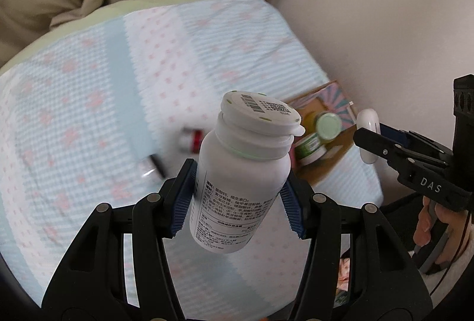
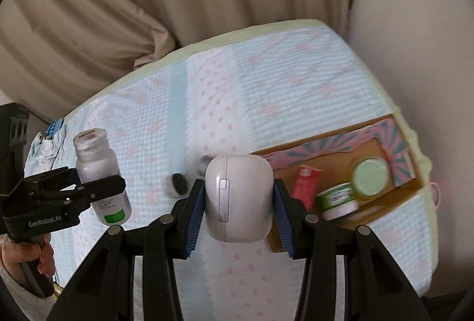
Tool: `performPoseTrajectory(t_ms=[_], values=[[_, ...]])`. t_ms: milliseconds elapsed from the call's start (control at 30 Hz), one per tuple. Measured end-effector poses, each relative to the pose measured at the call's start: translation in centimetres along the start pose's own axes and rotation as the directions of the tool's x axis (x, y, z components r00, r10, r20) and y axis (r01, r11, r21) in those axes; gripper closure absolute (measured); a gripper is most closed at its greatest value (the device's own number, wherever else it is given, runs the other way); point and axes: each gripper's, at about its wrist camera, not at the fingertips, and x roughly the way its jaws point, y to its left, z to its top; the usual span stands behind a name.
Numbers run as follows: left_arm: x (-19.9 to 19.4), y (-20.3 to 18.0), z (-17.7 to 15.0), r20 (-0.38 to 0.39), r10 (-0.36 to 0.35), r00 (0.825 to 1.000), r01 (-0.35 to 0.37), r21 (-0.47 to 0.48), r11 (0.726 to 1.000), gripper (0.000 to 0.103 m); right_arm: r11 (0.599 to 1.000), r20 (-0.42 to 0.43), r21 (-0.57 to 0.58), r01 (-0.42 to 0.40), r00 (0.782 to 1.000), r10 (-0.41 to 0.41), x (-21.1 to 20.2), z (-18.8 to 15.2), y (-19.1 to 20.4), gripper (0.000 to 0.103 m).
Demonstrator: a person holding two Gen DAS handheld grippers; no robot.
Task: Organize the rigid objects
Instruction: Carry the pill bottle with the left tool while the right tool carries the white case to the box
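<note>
My left tool (image 1: pixel 237 199) clamps the pill bottle (image 1: pixel 243 172), my right tool (image 2: pixel 238 202) clamps the white case (image 2: pixel 238 198), both held above the bed (image 2: pixel 266 78) so they can go into the box (image 2: pixel 397 199) at right.

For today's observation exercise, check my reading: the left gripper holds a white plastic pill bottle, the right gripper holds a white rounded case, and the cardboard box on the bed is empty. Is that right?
Not quite. The cardboard box is not empty: the right wrist view shows a green-lidded jar, a green-and-white tub and a red tube in it. The left gripper does hold the white pill bottle, and the right gripper the white rounded case.
</note>
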Motion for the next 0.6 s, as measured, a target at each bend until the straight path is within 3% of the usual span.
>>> performPoseTrajectory(t_ms=[333, 600], values=[[6.8, -8.5, 2.3, -0.027, -0.013, 1.0, 0.011, -0.057, 0.998, 0.052, 0.999, -0.035, 0.04, -0.009, 0.999, 0.01, -1.0, 2.8, -11.0, 0.062], [14.8, -10.9, 3.5, -0.096, 0.019, 0.995, -0.028, -0.096, 0.995, 0.052, 0.999, -0.131, 0.027, -0.039, 0.99, 0.042, 3.9, 4.9, -17.3, 0.062]])
